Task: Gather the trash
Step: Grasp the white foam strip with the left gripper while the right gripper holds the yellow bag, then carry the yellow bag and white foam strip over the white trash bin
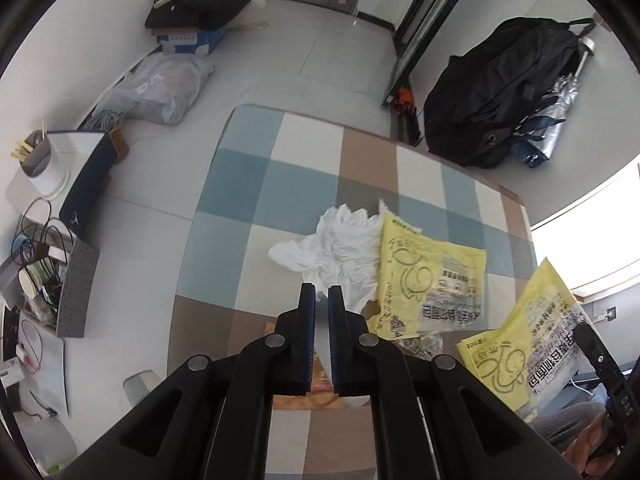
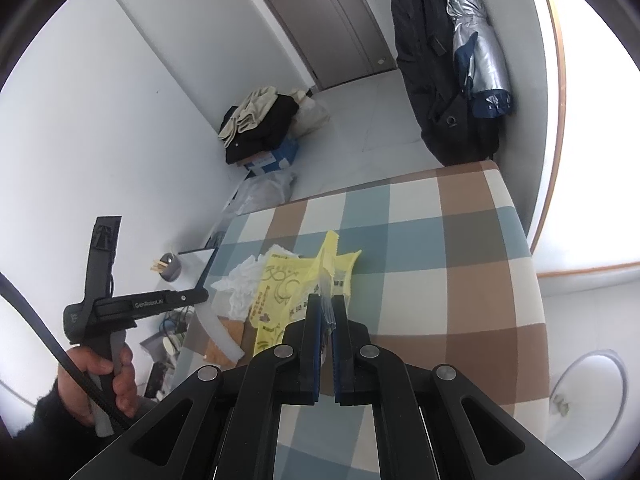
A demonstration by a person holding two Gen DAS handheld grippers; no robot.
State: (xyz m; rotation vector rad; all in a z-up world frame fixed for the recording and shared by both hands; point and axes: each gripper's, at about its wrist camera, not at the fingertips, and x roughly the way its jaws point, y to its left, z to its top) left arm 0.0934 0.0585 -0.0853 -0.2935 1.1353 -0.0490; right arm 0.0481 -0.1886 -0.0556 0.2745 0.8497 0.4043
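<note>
The left gripper (image 1: 322, 292) is clenched on a translucent white plastic strip (image 1: 321, 344), above the blue, brown and cream checked table top (image 1: 256, 184). The right gripper (image 2: 327, 301) is clamped on a yellow printed plastic wrapper (image 2: 320, 270). Another flat yellow printed wrapper (image 1: 430, 276) lies on the table at two o'clock from the left gripper, touching the crumpled white tissue (image 1: 340, 246) at twelve o'clock

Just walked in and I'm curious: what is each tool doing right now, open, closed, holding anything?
Left tool: closed on a thin white plastic strip.
Right tool: closed on the yellow snack bag.
</note>
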